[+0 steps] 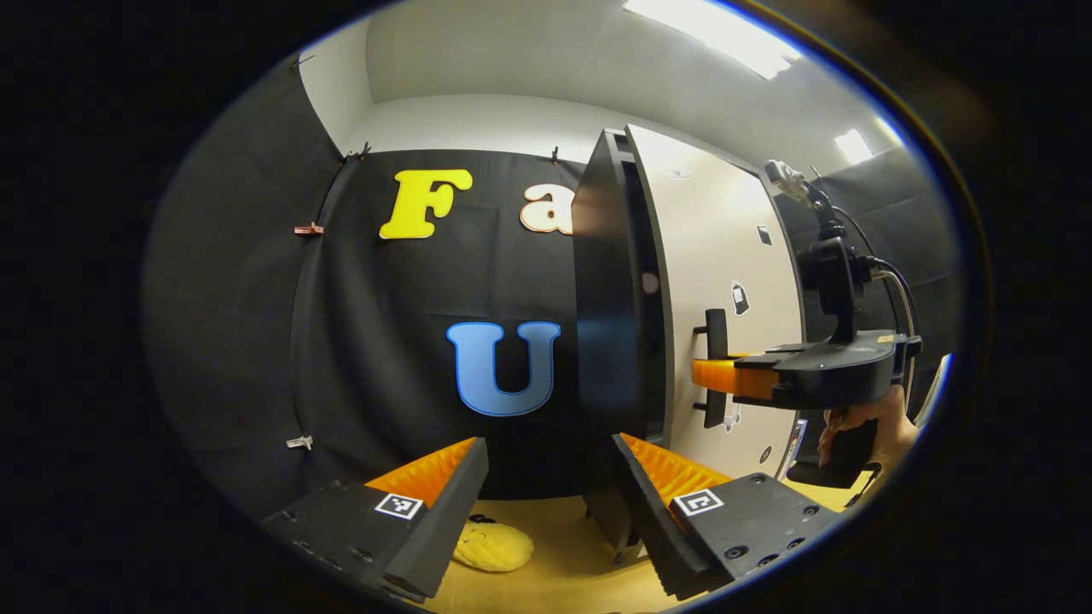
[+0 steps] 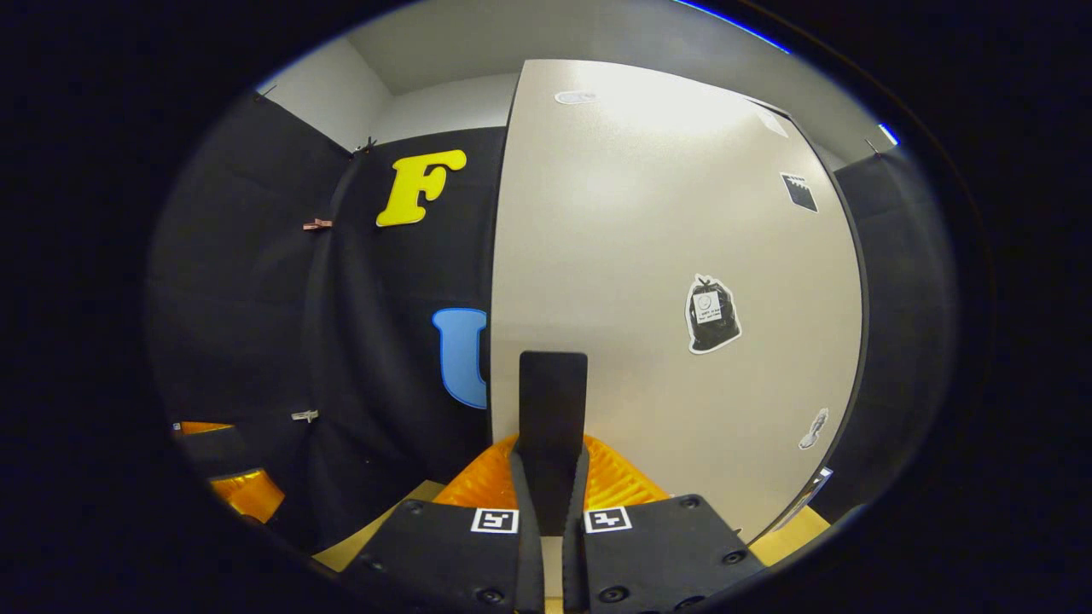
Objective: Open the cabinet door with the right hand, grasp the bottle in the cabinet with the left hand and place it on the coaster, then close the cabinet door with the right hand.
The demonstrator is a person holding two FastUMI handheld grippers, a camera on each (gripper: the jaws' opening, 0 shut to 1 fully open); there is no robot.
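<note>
The cabinet door (image 2: 674,281) hides the cabinet's inside; the yellow coaster (image 1: 493,546) sits partly hidden behind the left gripper (image 1: 546,503).

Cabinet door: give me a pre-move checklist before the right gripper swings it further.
1. Right gripper closed on the door handle: ok, both fingers press it.
2. Cabinet door off its frame: ok, slightly ajar in the left gripper view.
3. Gap wide enough for the left gripper to enter: not ok.
4. Left gripper open and empty: ok.
5. Bottle inside the cabinet: cannot tell, the interior is dark.
6. Coaster free on the table: ok.
</note>
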